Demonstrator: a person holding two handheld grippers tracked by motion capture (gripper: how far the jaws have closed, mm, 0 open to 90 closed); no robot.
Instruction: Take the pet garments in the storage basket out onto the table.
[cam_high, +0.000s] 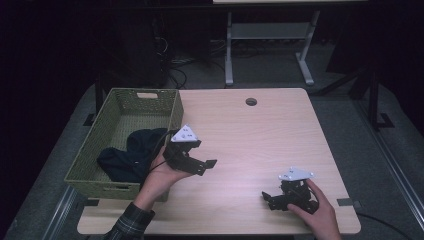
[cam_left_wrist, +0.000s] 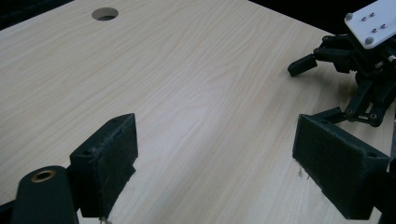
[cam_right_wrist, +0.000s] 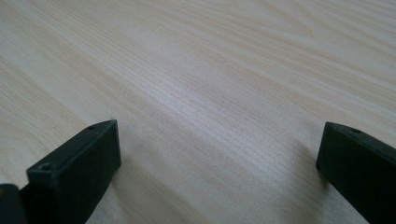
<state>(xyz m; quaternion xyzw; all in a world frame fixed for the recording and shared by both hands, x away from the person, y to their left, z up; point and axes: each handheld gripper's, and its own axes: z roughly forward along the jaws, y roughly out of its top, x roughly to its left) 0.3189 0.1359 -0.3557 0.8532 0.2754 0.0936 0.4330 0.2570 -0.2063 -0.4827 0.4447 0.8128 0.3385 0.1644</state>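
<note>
A person's left hand holds my left gripper just above the wooden table, right beside the green woven basket. Its jaws point right and stand wide apart; in the left gripper view the left gripper has only bare table between them. A dark cloth lies bundled inside the basket. My right gripper sits low near the table's front right, held by the right hand, jaws pointing left. In its own view the right gripper is open over bare wood. The left gripper view also catches the right gripper at its upper right.
A round cable hole sits near the table's far edge, seen too as the hole in the left gripper view. Another desk's metal legs stand on the floor beyond. The basket fills the table's left side.
</note>
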